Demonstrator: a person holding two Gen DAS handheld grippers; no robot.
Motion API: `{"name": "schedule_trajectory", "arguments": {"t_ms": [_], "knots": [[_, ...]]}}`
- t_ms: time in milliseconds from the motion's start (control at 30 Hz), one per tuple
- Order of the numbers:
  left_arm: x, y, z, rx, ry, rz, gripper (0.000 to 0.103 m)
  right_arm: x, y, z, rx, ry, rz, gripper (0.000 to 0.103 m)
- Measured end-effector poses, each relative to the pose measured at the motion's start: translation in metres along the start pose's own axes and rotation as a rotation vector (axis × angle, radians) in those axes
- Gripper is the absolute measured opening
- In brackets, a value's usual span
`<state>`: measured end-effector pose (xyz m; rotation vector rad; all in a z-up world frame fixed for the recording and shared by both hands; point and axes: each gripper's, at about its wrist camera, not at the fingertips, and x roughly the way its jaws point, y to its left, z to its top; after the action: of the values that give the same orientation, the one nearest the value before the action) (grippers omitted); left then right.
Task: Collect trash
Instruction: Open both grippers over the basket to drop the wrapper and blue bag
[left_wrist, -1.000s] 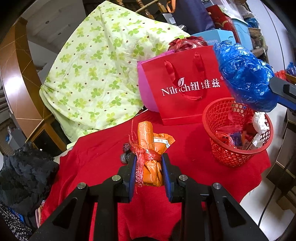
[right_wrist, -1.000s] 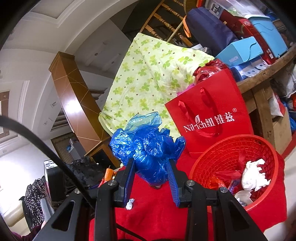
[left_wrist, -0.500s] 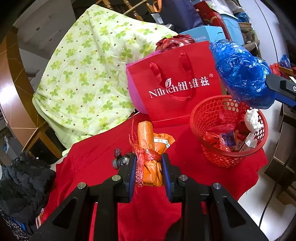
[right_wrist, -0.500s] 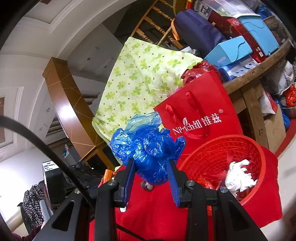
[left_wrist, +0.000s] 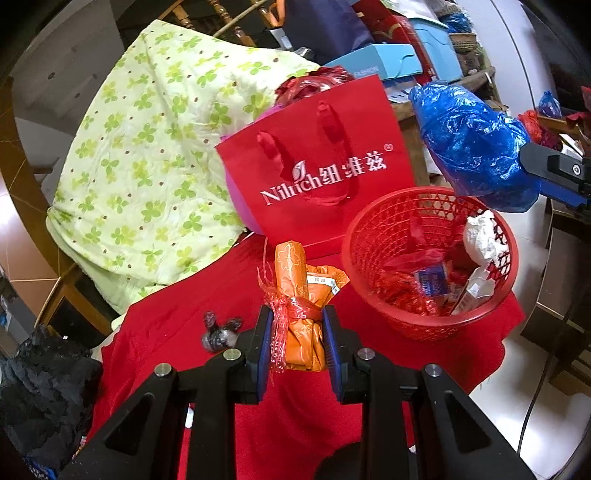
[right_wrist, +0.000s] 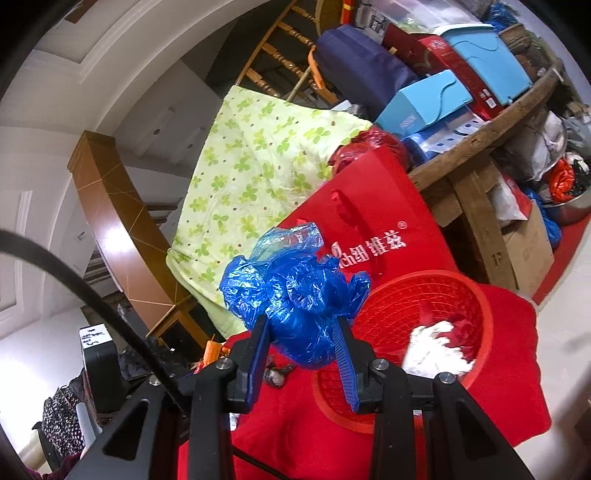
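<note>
My left gripper is shut on an orange wrapper bundle tied with red ribbon, held above the red cloth. The red mesh basket stands to its right with white tissue and packets inside. My right gripper is shut on a crumpled blue plastic bag, just left of the basket. In the left wrist view that blue bag hangs over the basket's far right rim. A small dark wrapper lies on the cloth left of my left gripper.
A red paper gift bag stands behind the basket. A green clover quilt is draped over a chair at the left. Blue boxes and clutter fill a wooden shelf at the back right. Black fabric lies lower left.
Both grippers have moved closer to the basket, keeping hold of their loads. The basket now looks larger and nearer in both views.
</note>
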<state>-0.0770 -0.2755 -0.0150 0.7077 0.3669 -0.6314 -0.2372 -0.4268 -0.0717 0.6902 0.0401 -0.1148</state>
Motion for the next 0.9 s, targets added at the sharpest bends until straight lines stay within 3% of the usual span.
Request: {"name": "schedule_trajectory", "arguments": {"t_ms": [333,567,633,667,700,733,767,900], "knots": [[0.019,-0.023,0.019,-0.013,0.017,-0.113,0.028,-0.001,-0.040,-0.002,0.088,0.004,-0.052,0.037],[0.042,-0.036,0.041,-0.041,-0.005,-0.218,0.029,0.026,-0.075,0.000,0.204,0.038,-0.063,0.038],[0.056,-0.038,0.048,-0.056,-0.001,-0.278,0.033,0.042,-0.087,0.004,0.237,0.040,-0.088,0.039],[0.063,-0.039,0.050,-0.065,0.005,-0.301,0.043,0.049,-0.090,0.005,0.245,0.049,-0.087,0.040],[0.070,-0.039,0.051,-0.078,0.016,-0.321,0.055,0.059,-0.097,0.007,0.265,0.066,-0.086,0.046],[0.074,-0.041,0.050,-0.086,0.021,-0.328,0.059,0.066,-0.101,0.007,0.288,0.082,-0.093,0.064],[0.077,-0.040,0.048,-0.095,0.024,-0.332,0.060,0.072,-0.106,0.006,0.319,0.097,-0.094,0.073],[0.075,-0.032,0.028,-0.100,0.036,-0.337,0.060,0.071,-0.103,0.002,0.303,0.089,-0.093,0.073]]}}
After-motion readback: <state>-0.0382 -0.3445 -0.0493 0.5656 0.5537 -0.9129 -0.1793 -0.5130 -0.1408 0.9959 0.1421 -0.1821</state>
